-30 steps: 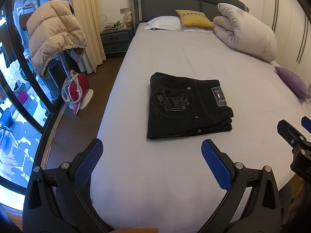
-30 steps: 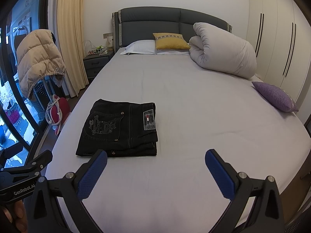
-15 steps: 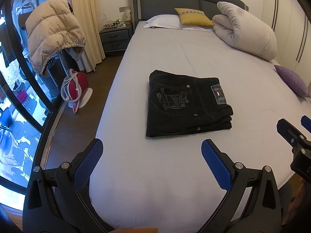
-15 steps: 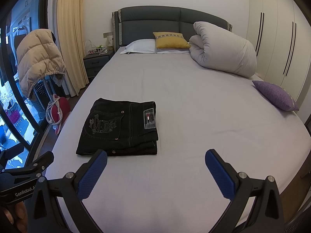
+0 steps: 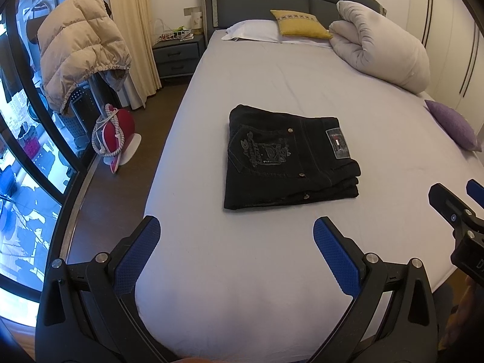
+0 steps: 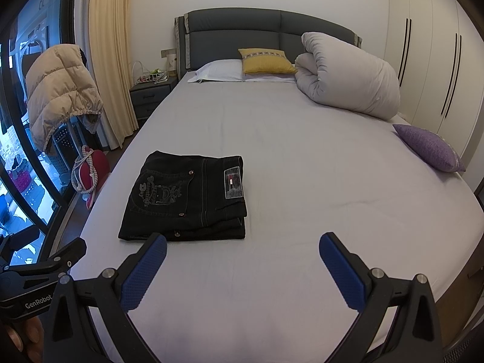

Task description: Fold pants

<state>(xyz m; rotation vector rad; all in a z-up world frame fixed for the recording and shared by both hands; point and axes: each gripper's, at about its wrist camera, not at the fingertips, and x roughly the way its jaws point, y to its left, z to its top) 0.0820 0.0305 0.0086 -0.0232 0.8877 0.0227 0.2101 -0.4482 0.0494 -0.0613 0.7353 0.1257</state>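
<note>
Not much has moved since a second ago: both views have crept slightly, so the pants sit a touch differently in frame, but the bundle itself hasn't shifted on the bed and both grippers are hanging back just like before. The pants (image 5: pixel 290 157) look done to me, folded into a compact, roughly square black denim stack lying flat on the bed (image 5: pixel 257 287), toward the left side and the foot end, at about 12 o'clock from the left gripper (image 5: pixel 236 236) and around 10 o'clock from the right gripper (image 6: pixel 242 251). Top layer shows a back pocket with pale embroidery, a few metal rivets, and a shiny waistband patch; the layered edges show on the side facing 3 o'clock and line up pretty tidily. Both grippers have their jaws spread wide with nothing in them, hovering off the fabric, blue pebbled pads on black plastic arms. If anything's left, I'd guess it's only a bit of squaring up, otherwise it reads as finished. The sheet is a smooth pale grey with light creases, a puffy rolled duvet (image 6: pixel 348 75) sits up at 1 o'clock, a mustard cushion (image 6: pixel 266 60) leans by the padded headboard, and a purple cushion (image 6: pixel 429 148) is over at 2 o'clock.
</note>
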